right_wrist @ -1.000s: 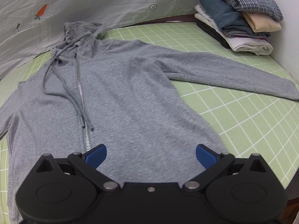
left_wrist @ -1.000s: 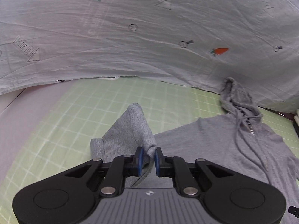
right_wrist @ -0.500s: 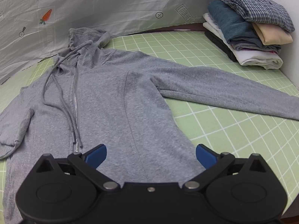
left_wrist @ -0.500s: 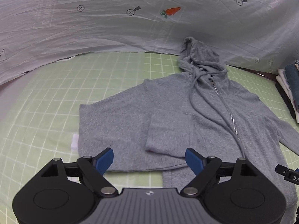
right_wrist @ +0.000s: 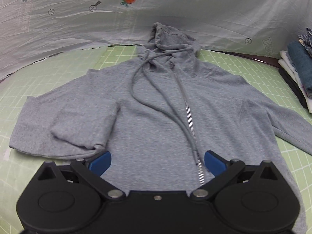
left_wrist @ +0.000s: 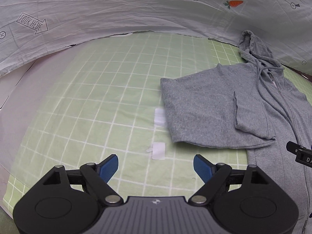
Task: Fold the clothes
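We see the grey hoodie (right_wrist: pixel 156 107) lying flat, zipper up, on the green grid mat (left_wrist: pixel 97 107); one sleeve (right_wrist: pixel 78 128) is folded across its chest. Left tool (left_wrist: pixel 156 167), released and empty, hovers over bare mat beside that sleeve. Right tool (right_wrist: pixel 158 161), also released, hangs over the hoodie's lower front.

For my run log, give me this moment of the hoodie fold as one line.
task: fold clothes | hoodie: flat, zipped | one sleeve: folded in | other sleeve: still out | left gripper: open, empty | right gripper: open, over hem
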Demonstrator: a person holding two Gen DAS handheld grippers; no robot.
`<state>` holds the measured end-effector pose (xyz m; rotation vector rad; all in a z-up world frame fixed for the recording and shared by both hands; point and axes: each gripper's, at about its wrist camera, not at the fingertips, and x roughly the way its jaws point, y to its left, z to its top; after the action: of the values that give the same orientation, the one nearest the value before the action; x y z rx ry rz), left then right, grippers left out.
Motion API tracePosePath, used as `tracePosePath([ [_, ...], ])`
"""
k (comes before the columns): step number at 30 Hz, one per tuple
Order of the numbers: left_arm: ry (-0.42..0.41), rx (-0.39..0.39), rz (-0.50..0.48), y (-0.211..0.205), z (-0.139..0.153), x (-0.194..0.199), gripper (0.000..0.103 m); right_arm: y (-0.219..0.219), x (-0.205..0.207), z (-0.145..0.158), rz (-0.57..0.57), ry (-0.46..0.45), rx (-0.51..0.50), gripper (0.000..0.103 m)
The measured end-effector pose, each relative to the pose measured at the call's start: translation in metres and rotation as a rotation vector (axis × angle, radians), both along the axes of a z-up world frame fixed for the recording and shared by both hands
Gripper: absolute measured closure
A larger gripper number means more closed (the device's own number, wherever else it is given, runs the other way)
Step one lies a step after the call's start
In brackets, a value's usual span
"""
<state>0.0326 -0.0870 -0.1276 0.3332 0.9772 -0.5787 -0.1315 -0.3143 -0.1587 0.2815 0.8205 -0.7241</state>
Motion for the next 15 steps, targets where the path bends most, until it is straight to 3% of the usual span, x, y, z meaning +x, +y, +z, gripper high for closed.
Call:
tracePosePath([
  [7,-0.008,0.028,-0.055,0.019,-0.004,0.025,0.018,0.051,0.055,-0.009,0.115,-0.001,-0.047,0.005],
  [10,-0.009,0.037,-0.079,0.023,-0.006,0.029,0.018,0.063,0.068,-0.014,0.139,0.025,-0.099,0.014],
  [15,-0.008,0.046,-0.097,0.028,-0.008,0.033,0.018,0.073,0.083,-0.020,0.169,0.054,-0.170,0.039],
])
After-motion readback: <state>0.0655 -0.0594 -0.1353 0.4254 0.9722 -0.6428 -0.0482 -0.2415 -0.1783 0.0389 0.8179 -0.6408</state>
